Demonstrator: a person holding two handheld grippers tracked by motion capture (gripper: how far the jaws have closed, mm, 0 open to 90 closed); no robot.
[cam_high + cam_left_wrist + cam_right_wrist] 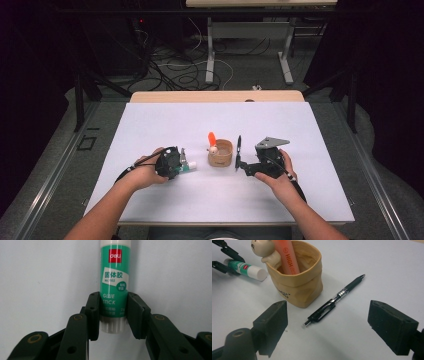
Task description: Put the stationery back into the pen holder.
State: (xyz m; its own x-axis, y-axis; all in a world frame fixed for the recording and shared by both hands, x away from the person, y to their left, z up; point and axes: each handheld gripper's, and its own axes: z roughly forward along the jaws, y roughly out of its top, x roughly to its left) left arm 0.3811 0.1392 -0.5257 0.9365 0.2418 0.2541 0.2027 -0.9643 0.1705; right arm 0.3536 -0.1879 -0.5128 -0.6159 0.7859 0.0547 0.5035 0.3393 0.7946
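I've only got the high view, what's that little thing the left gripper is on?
Observer: A green and white glue stick, lying flat; the left gripper has its pads pressed on its sides.
Operator: And what lies ahead of the right gripper?
Observer: A black click pen on the table; that gripper is open, short of it.
Operator: And the orange thing?
Observer: A highlighter, in a tan bag-shaped holder with a bear figure on its rim.

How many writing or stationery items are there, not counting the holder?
3. A glue stick lies on the table between the left gripper's jaws; an orange highlighter stands in the holder; a black pen lies beside it. The holder may hide more.
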